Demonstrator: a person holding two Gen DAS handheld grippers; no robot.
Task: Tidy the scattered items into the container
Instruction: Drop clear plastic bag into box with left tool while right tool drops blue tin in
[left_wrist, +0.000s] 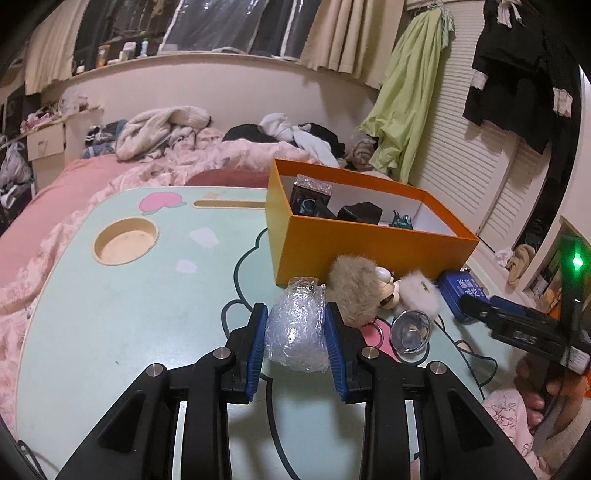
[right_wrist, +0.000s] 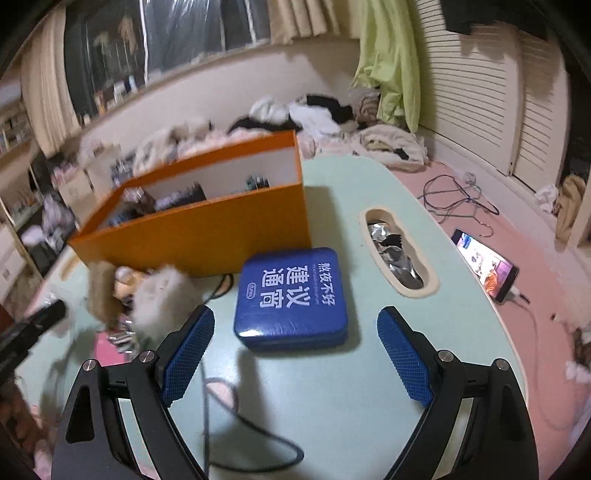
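The left gripper (left_wrist: 296, 334) pinches a bubble-wrapped bundle (left_wrist: 295, 328) between its pads, just above the tabletop (left_wrist: 122, 314), so the carrying step looks to be in hand; next it needs lifting toward one o'clock and over the orange box (left_wrist: 369, 240) rim. That box already holds several dark items. The right gripper (right_wrist: 295, 350), spread wide, faces the blue tin (right_wrist: 291, 299) at twelve o'clock.

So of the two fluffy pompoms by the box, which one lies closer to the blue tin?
The white pompom. It lies right beside the blue tin, while the tan pompom sits on its far side, nearer the bubble-wrap bundle clamped in the left gripper.
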